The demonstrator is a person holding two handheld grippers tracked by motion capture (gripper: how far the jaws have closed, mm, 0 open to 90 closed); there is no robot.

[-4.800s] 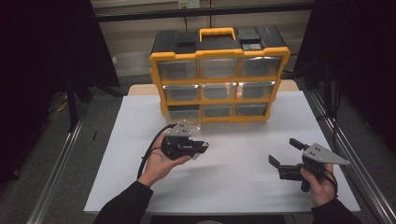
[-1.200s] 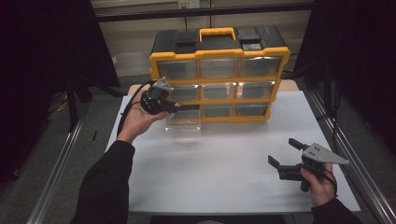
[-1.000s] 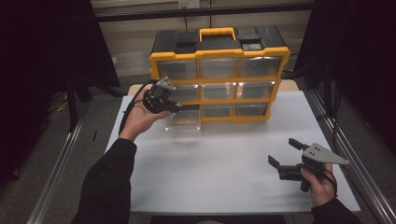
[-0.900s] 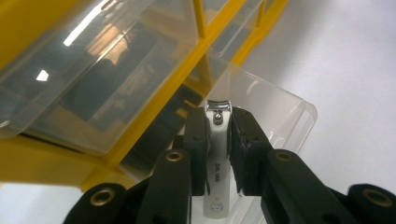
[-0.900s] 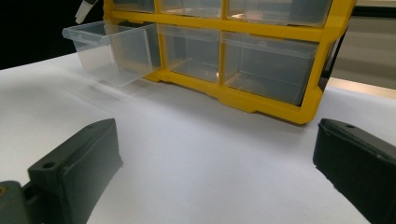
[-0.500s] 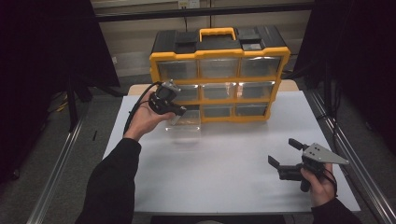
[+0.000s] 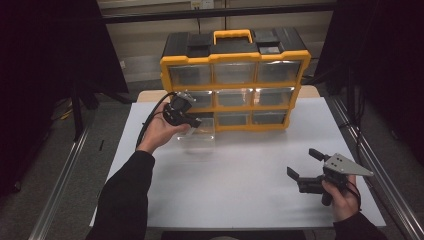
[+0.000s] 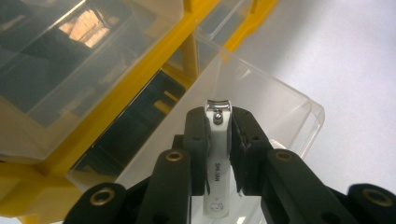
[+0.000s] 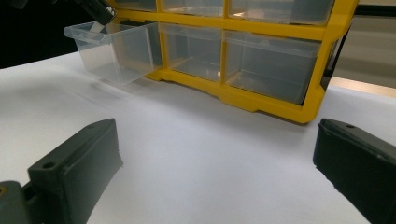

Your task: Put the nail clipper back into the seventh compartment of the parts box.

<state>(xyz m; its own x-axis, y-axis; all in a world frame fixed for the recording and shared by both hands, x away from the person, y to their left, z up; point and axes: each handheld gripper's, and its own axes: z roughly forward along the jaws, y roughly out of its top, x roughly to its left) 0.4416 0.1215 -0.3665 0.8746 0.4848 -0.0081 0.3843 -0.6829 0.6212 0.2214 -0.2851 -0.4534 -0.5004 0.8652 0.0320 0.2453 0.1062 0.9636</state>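
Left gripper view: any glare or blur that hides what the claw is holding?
Left gripper view: nail clipper sharp between the left claw pads; warm glare on an upper drawer only. High view: dim, dark surroundings, organizer readable. Right gripper view: near right claw jaws soft, pulled-out drawer clear.

High view: dim overall, surroundings nearly black, light from above falls mostly on the white table (image 7: 240, 175), w/ soft faint shadows. Left gripper view: sharp up close, warm glare patch on a clear drawer (image 8: 88, 23) at top left, table washed pale. Right gripper view: near tongs (image 9: 219, 182) blurry, out of focus; small bright glint on the yellow organizer (image 9: 275, 100); top left corner dark.
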